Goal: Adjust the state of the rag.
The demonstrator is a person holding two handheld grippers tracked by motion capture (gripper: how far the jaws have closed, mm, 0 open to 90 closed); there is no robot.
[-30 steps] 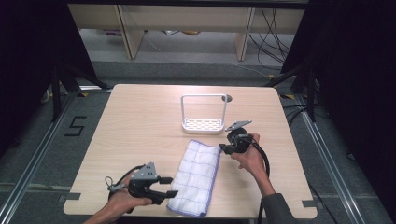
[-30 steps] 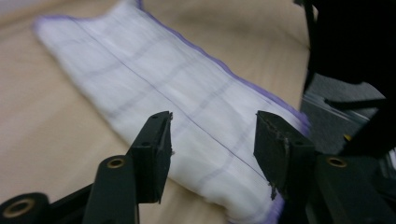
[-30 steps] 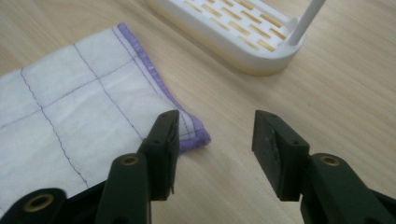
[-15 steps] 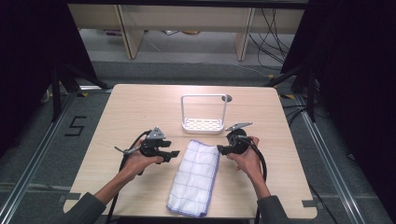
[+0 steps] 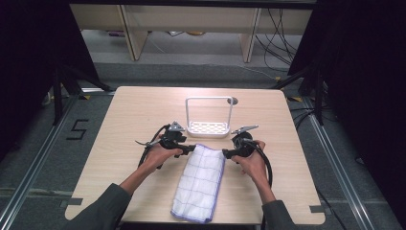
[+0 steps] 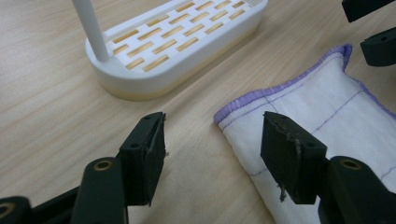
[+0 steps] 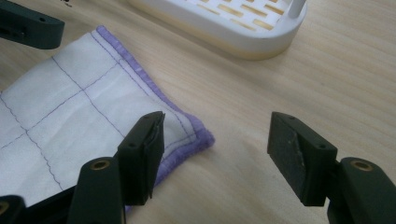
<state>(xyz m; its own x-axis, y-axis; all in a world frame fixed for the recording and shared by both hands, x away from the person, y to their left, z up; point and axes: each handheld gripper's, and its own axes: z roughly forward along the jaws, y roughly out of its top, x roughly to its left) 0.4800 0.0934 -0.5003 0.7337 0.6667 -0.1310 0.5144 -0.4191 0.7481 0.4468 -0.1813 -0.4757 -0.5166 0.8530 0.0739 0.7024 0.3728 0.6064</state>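
Table (image 5: 119, 124), cloth (image 5: 201, 179) corners between gaping hand-held grippers.

Over the last second the left gripper (image 5: 191, 149), black and two-jawed, has travelled from the near left part of the pale wooden table (image 5: 119, 120) up to the far left corner of the folded white cloth with purple edging and grid stitching (image 5: 200, 182), where its jaws now stand apart astride that corner. The right gripper (image 5: 226, 154) has shifted slightly toward the cloth's far right corner, jaws spread on either side of it. The cloth's far end now lies closer to the white slotted plastic rack with a hoop handle (image 5: 208, 128).
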